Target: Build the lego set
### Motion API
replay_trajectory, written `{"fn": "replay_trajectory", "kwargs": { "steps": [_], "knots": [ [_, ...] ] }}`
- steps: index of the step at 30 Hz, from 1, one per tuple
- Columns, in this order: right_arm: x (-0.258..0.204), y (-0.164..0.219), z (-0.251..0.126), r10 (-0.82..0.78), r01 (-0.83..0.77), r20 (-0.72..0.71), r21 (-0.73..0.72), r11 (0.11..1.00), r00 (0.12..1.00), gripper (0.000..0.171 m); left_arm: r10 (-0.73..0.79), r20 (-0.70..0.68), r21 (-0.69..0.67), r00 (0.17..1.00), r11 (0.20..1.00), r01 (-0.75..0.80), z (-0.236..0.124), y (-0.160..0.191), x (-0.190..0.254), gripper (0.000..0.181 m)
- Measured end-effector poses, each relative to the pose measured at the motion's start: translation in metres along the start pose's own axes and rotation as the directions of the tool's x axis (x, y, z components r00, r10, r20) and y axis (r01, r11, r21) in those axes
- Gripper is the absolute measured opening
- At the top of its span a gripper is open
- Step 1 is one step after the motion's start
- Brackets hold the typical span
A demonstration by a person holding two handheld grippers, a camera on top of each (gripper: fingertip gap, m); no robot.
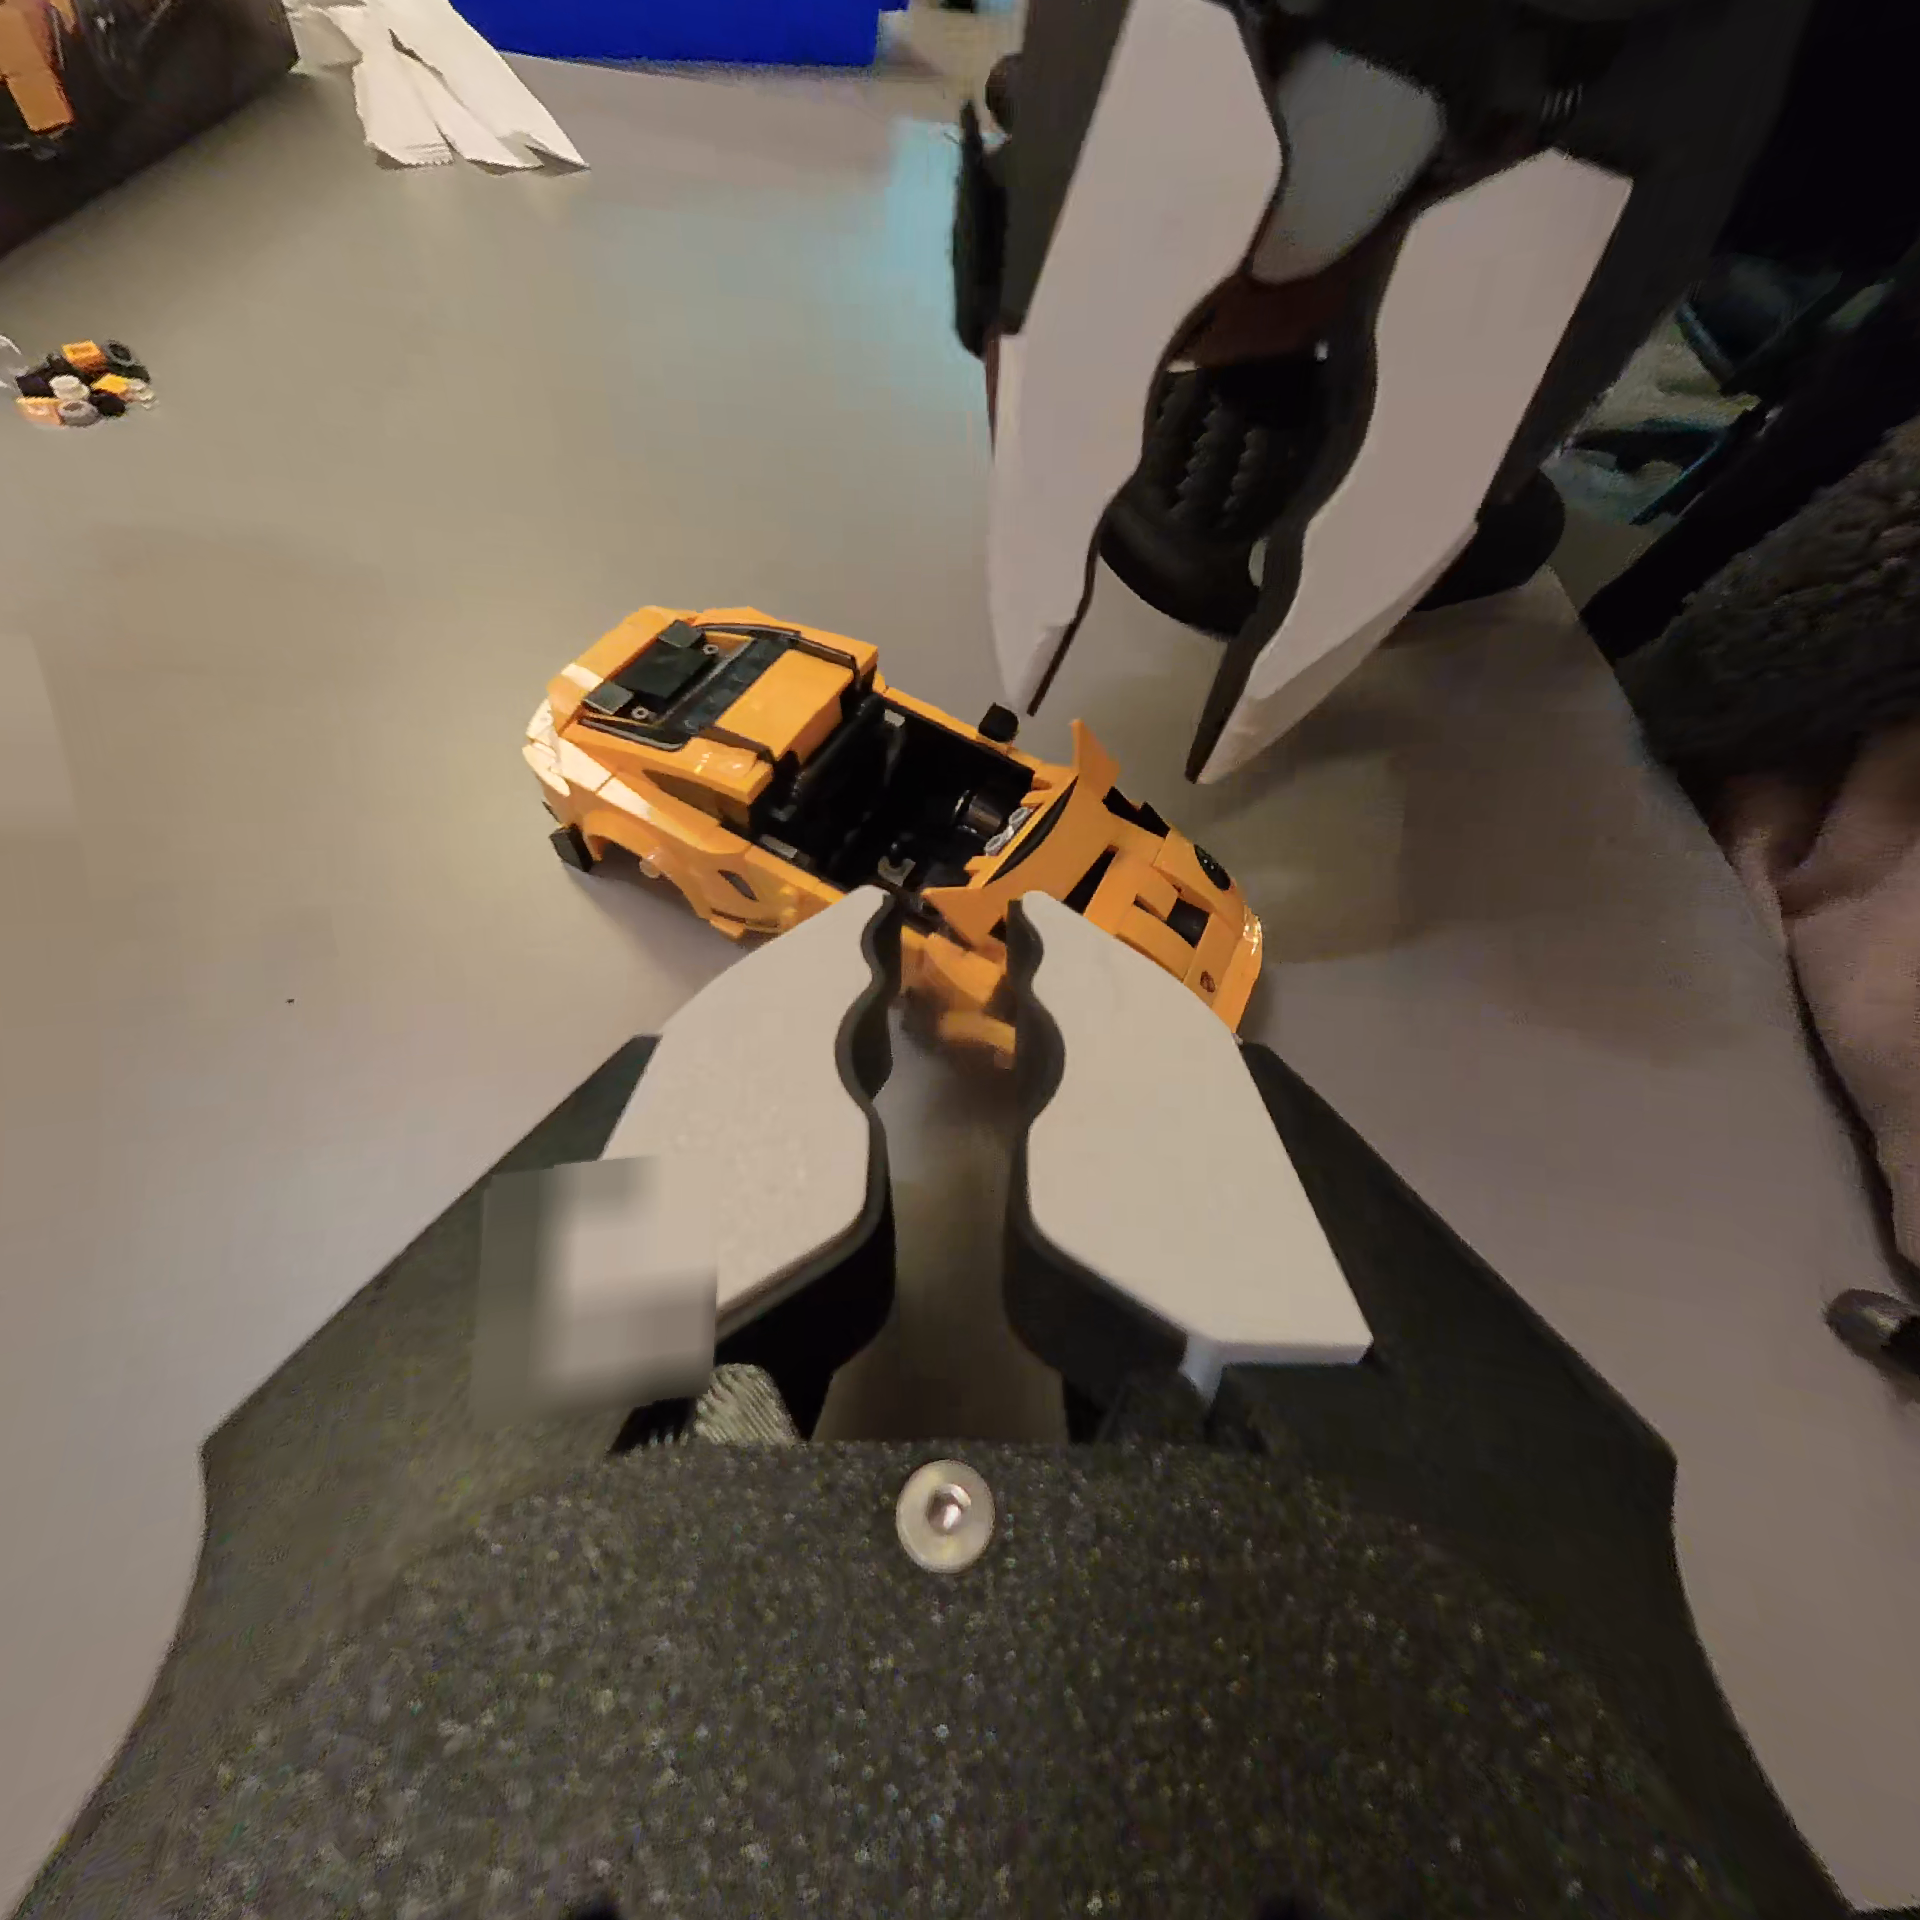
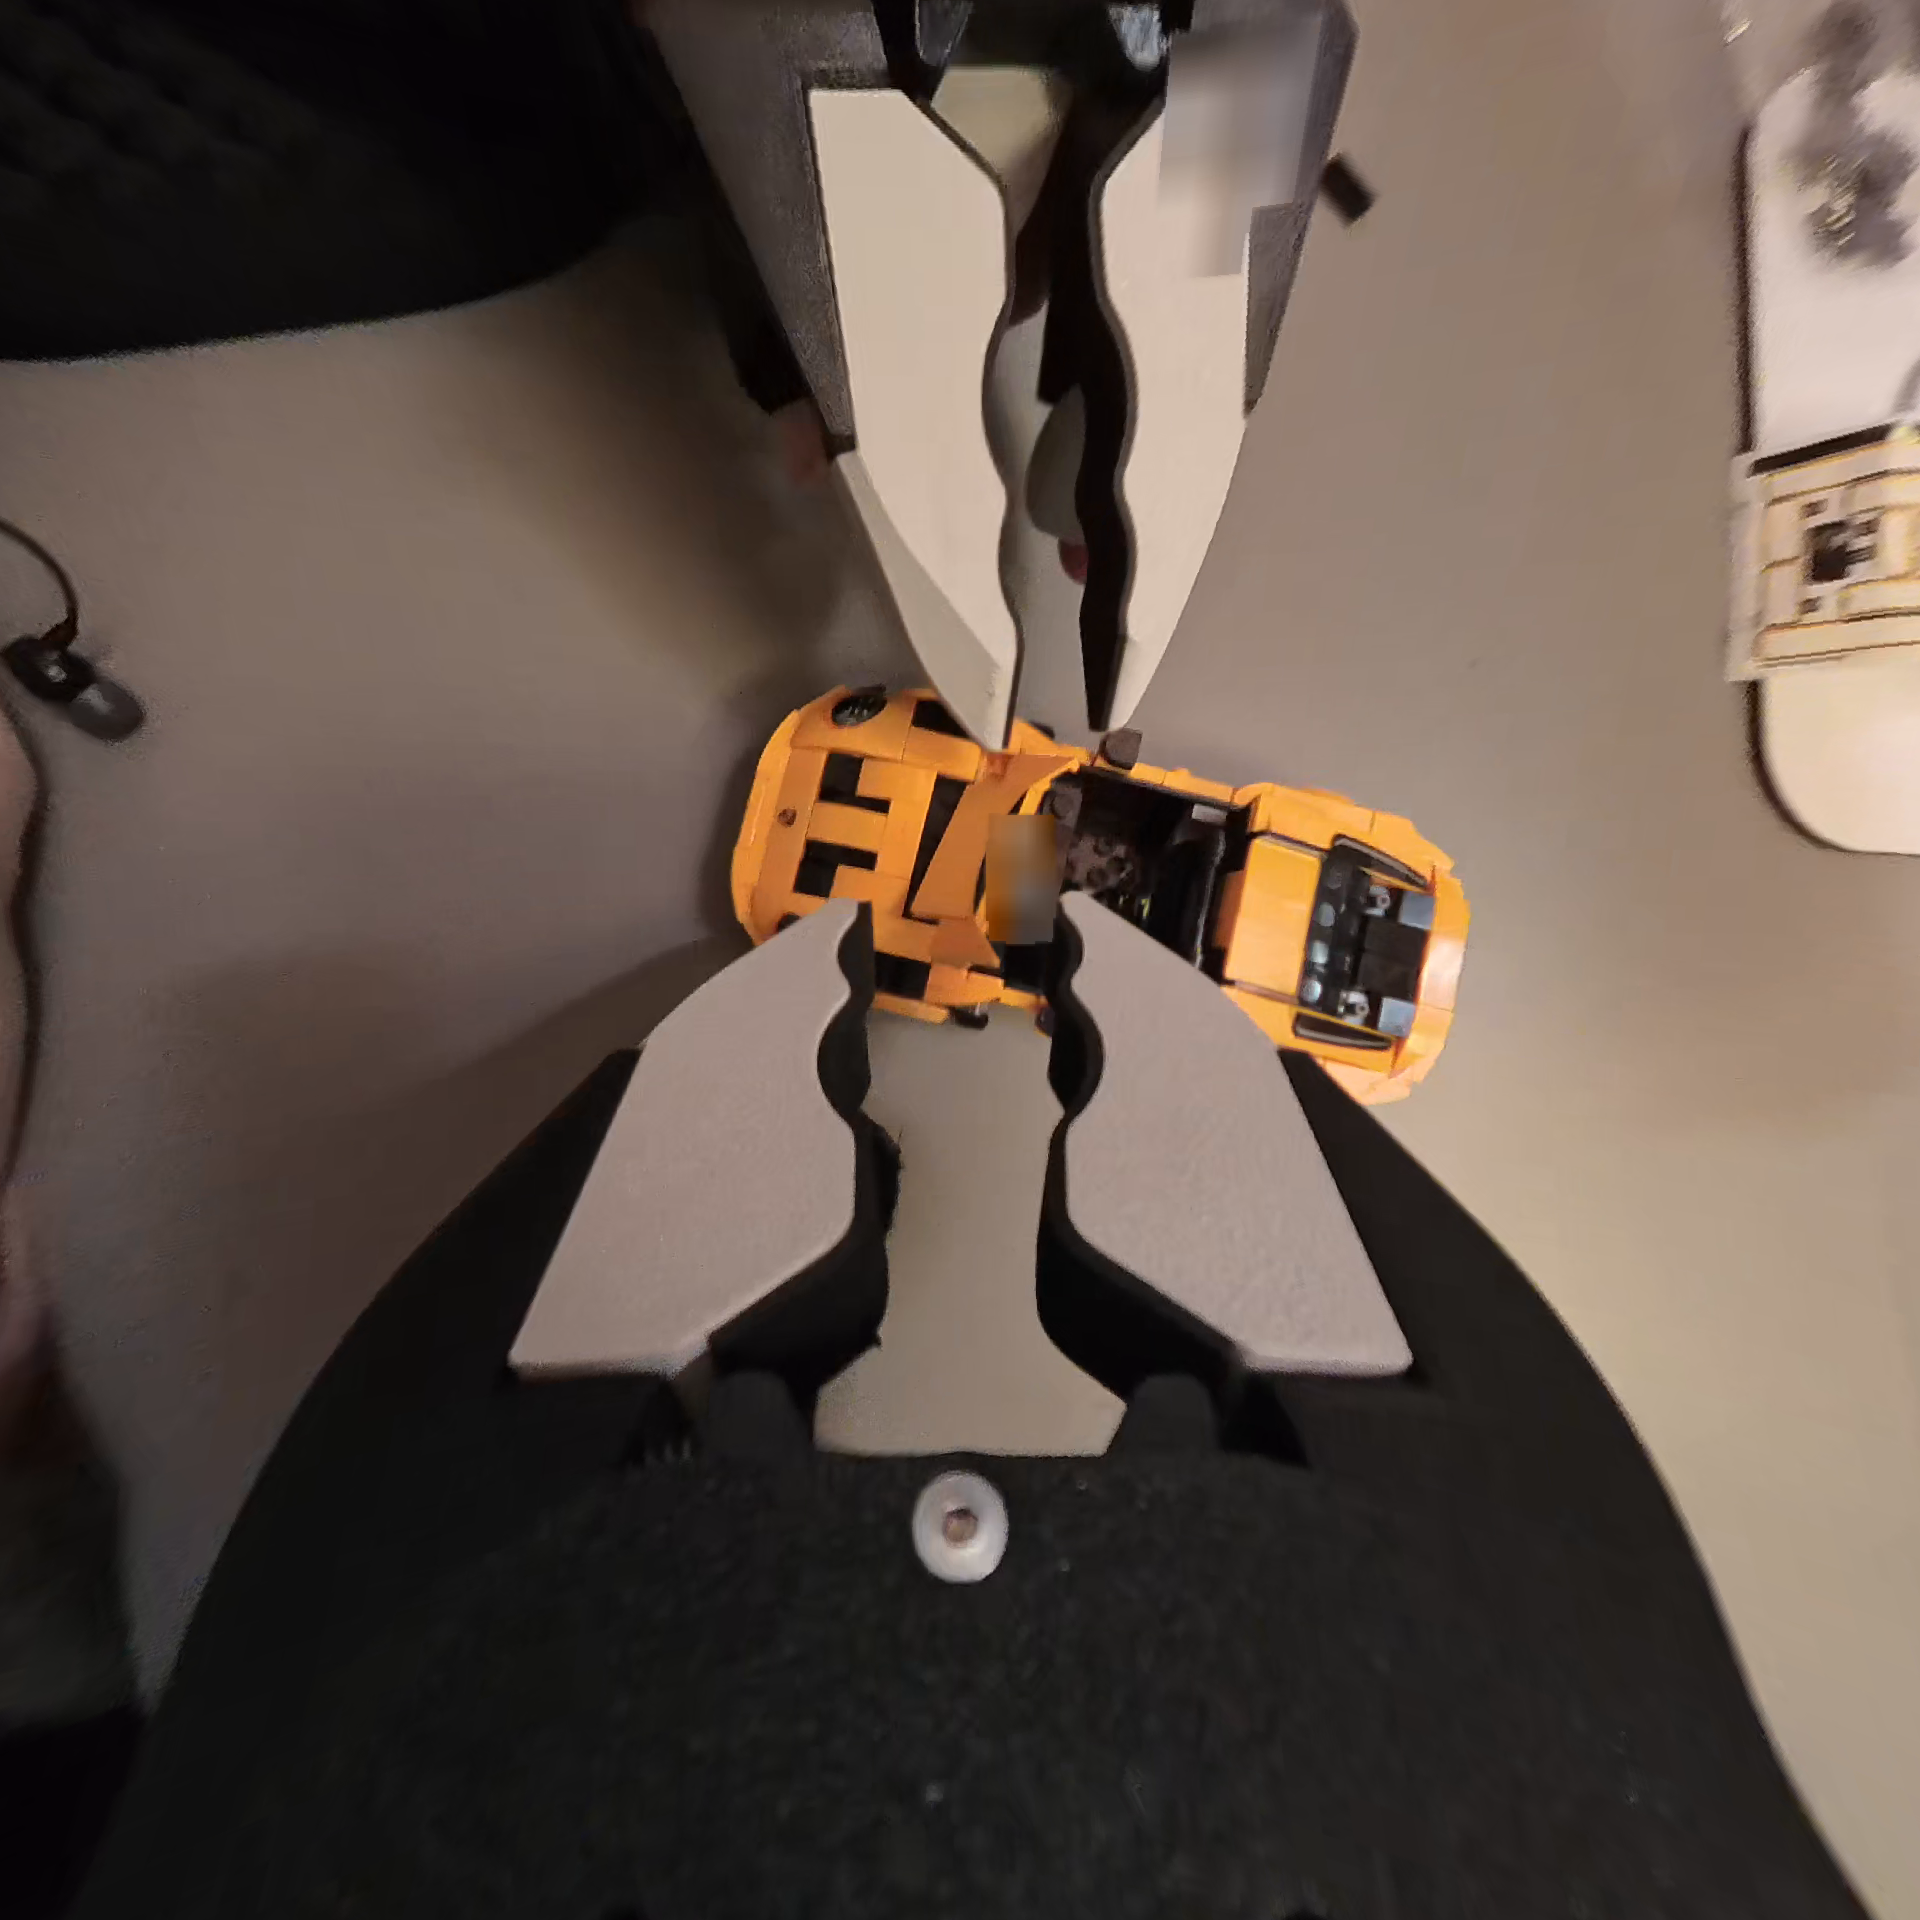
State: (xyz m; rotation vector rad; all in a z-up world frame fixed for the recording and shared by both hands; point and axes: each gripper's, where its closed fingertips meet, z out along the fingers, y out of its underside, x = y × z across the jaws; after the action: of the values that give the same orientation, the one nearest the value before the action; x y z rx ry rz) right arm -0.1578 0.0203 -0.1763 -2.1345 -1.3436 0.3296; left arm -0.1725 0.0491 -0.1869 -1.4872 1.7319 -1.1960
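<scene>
Orange lego car point(image 1: 894, 821) on grey table point(image 1: 416, 727), left gripper point(image 1: 945, 914) fingers narrowly apart at its side, right gripper point(image 2: 961, 914) fingers parted

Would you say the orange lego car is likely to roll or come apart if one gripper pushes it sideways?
The orange lego car probably slides rather than rolls: no wheels show in its arches. Its raised flap looks loosely attached, so it may snap off. Its many small pieces suggest it is light.

Lego car point(image 1: 727, 769): orange body, black cockpit and hood insert, white nose trim. Tabletop point(image 1: 416, 520): plain grey. Left claw point(image 1: 945, 914) and right claw point(image 2: 961, 925): light grey fingers, speckled black bodies. Loose bricks point(image 1: 83, 382): orange, black, grey. Bin point(image 1: 675, 26): blue.
</scene>
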Motion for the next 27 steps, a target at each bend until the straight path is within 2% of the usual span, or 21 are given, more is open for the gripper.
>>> {"fn": "replay_trajectory", "kwargs": {
  "steps": [5,7,10,17,19,22,27],
  "knots": [
    [0.002,-0.001,0.007,-0.05,0.07,-0.175,0.108,0.992,0.983,0.03,-0.04,-0.007,0.008,0.999,0.999,0.04,0.0,-0.001,-0.003,0.019],
    [-0.003,-0.004,0.011,-0.059,0.082,-0.174,0.128,0.988,0.983,0.029,-0.05,-0.015,0.006,0.999,0.999,0.05,0.001,-0.001,-0.003,0.019],
    [0.0,-0.001,0.018,-0.092,0.109,-0.191,0.081,0.991,0.977,0.028,-0.051,-0.027,-0.002,0.998,0.999,0.051,0.002,0.0,0.0,0.019],
    [0.003,0.002,0.021,0.009,-0.007,-0.029,0.091,0.996,1.0,0.018,-0.046,-0.038,0.011,0.998,0.999,0.046,0.0,-0.001,0.002,0.018],
    [0.002,0.0,0.019,0.116,-0.125,0.071,0.148,0.981,0.991,0.017,-0.044,-0.043,0.019,0.998,0.999,0.045,-0.001,-0.002,0.003,0.018],
    [-0.002,-0.007,0.014,0.283,-0.339,0.257,0.207,0.918,0.924,0.017,-0.034,-0.062,0.032,0.997,0.999,0.036,-0.001,-0.004,0.006,0.022],
    [-0.001,-0.004,0.02,0.296,-0.339,0.237,0.165,0.926,0.925,0.017,0.034,-0.071,0.016,0.997,0.999,-0.033,0.003,-0.003,0.012,0.03]
  ]
}}
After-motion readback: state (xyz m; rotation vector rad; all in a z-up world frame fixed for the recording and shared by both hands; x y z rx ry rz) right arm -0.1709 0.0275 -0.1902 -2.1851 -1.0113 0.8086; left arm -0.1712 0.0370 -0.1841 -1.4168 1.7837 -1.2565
